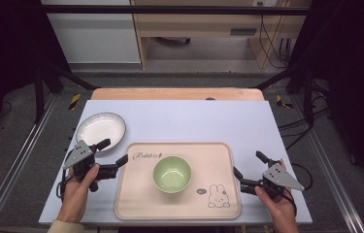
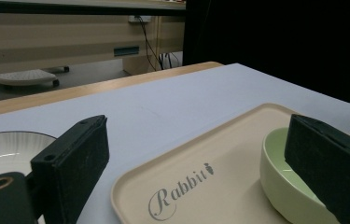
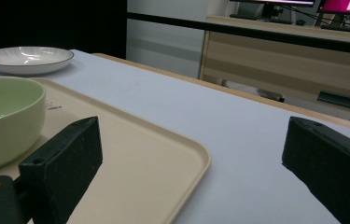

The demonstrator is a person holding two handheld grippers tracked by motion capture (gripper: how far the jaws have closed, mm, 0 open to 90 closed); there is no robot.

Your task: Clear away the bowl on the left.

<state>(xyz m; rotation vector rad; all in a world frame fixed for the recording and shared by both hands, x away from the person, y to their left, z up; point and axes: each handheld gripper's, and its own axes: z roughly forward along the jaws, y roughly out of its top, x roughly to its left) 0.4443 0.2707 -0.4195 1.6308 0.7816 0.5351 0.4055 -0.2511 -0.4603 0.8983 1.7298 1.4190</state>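
The beige rectangular plastic tray (image 1: 136,199) with its printed rabbit lies on the pale blue bench (image 1: 194,119) between my two tools, and I judge I am at the approach, about to take it by both short ends. My left tool (image 1: 113,152) hangs open at its left edge, my right tool (image 1: 247,164) open beside its right edge; neither touches it. Next, each should straddle the rim level and close together. The pale green ceramic bowl (image 1: 172,173) riding mid-tray could slide. The white ribbed shallow plate (image 1: 101,128) crowds my left tool.
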